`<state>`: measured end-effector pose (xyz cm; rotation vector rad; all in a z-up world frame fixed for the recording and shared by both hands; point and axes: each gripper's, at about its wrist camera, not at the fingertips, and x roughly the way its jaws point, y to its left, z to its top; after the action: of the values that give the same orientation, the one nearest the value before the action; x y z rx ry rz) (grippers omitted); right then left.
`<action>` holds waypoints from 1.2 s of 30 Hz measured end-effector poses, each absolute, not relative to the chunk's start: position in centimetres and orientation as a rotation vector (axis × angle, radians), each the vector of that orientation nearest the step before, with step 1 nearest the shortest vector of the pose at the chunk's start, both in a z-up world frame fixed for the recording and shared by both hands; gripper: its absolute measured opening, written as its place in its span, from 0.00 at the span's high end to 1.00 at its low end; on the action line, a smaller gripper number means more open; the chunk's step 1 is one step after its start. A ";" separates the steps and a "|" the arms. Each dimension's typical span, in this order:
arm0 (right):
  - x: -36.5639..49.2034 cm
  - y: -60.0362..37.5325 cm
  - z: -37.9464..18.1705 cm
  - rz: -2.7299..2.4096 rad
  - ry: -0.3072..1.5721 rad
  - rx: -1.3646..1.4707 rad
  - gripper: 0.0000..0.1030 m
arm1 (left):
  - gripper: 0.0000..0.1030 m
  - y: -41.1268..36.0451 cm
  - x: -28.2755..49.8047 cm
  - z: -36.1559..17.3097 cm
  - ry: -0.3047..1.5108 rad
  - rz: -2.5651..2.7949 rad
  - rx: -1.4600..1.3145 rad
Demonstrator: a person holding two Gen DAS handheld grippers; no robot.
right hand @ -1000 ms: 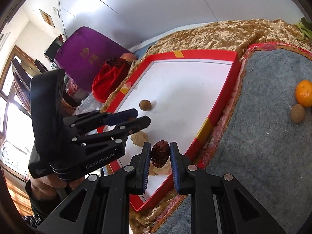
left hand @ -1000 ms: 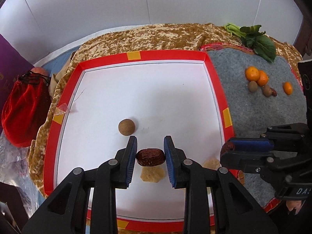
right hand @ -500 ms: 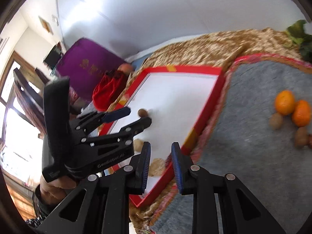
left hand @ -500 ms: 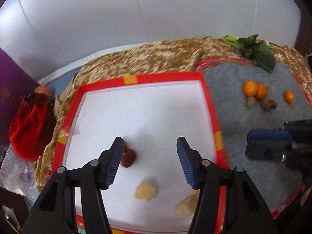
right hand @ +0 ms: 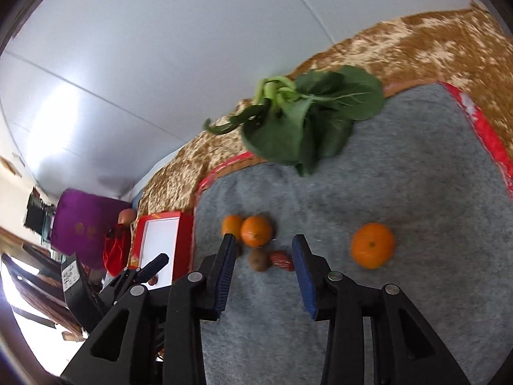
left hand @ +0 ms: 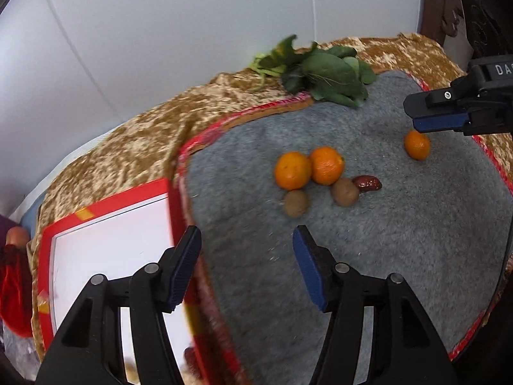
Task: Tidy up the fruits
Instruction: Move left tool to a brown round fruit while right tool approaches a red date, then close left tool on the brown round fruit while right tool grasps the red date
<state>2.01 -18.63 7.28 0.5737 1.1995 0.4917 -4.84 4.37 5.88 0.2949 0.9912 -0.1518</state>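
Note:
On the grey mat (left hand: 368,272) lie two oranges side by side (left hand: 292,170), a lone orange (left hand: 416,145), two round brown fruits (left hand: 296,203) and a red date (left hand: 368,183). My left gripper (left hand: 245,247) hovers over the mat's left edge, its jaws opening with nothing between them. Farther right, my right gripper (right hand: 263,243) is above the mat, its jaws also opening and empty. The paired oranges (right hand: 256,231), a brown fruit (right hand: 259,260) and the date (right hand: 282,260) lie just beyond its tips. The red-rimmed white tray (left hand: 112,234) lies left and holds a date (right hand: 153,279).
A leafy green vegetable (left hand: 323,73) lies on the mat's far edge. Gold cloth (left hand: 128,147) covers the table under mat and tray. A red velvet pouch (left hand: 12,288) and a purple box (right hand: 86,224) are off to the left. A white wall stands behind.
Both grippers let go of the dates they held over the tray and opened. Both swung right, from the tray to above the grey mat.

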 end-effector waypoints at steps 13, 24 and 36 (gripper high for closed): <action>1.7 -15.3 3.7 0.504 1.345 0.491 0.63 | 0.43 3.2 -2.9 3.7 1.068 -0.229 0.289; 2.0 -13.5 2.5 0.511 1.382 0.424 0.63 | 0.43 3.0 -1.5 2.7 1.094 -0.289 0.295; 2.2 -11.8 1.9 0.515 1.392 0.334 0.66 | 0.62 1.8 -0.7 2.1 1.099 -0.358 0.308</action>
<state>2.25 -11.82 1.87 0.3342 1.3920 0.5153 -0.68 1.81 2.14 0.3084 1.0987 -0.3582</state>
